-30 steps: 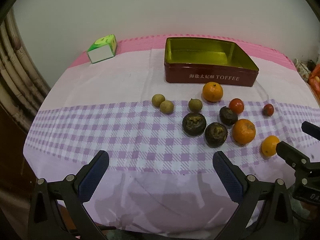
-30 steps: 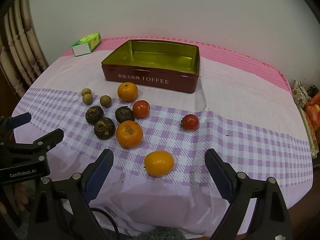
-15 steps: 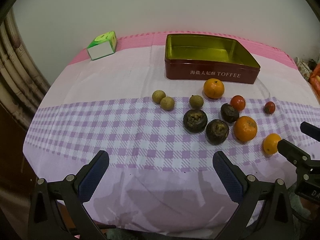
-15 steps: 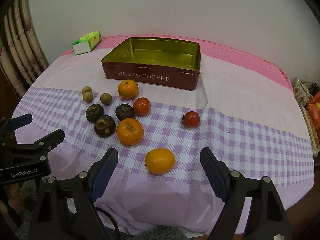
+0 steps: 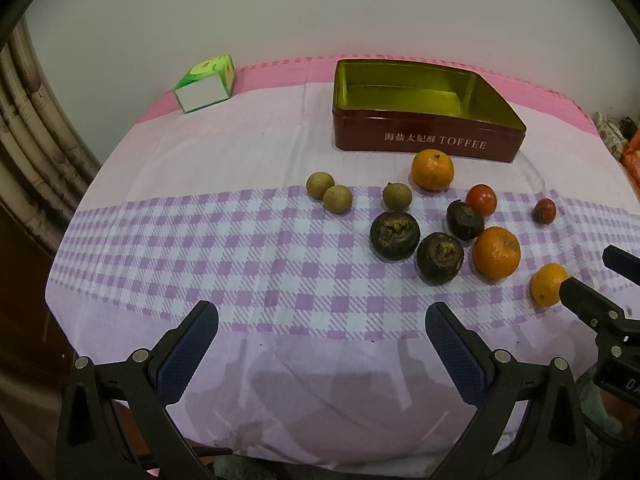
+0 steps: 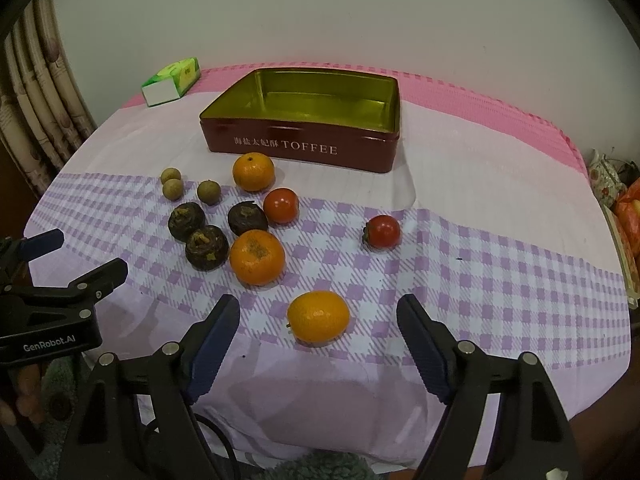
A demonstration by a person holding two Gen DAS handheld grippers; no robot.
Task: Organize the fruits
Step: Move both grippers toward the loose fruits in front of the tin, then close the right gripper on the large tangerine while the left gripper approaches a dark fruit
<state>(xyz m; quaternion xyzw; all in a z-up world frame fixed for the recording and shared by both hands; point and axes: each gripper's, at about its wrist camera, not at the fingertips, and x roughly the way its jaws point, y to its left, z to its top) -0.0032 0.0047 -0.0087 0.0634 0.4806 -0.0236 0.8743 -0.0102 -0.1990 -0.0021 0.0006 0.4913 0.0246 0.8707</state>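
Both grippers hang above the near edge of the worktop (image 6: pixel 500 184), which is covered by a pink cloth with a purple checked band. Jaws of the right gripper (image 6: pixel 318 330) are closing but stand apart on either side of an oval orange citrus fruit (image 6: pixel 318 317), the pads clear of its skin. Jaws of the left gripper (image 5: pixel 322 338) are wide apart over bare cloth with nothing between them.

Beyond the oval fruit lie two round oranges (image 6: pixel 257 257), two red tomato-like fruits (image 6: pixel 281 205), three dark brown knobbly fruits (image 6: pixel 207 247) and three small tan round fruits (image 6: pixel 208 192), clustered left of centre; one red fruit (image 6: pixel 382 232) sits apart to the right. An open dark red rectangular tin (image 6: pixel 308 148) lettered TOFFEE stands behind them, its gold inside empty. A green and white carton (image 6: pixel 171 82) rests at the far left corner.
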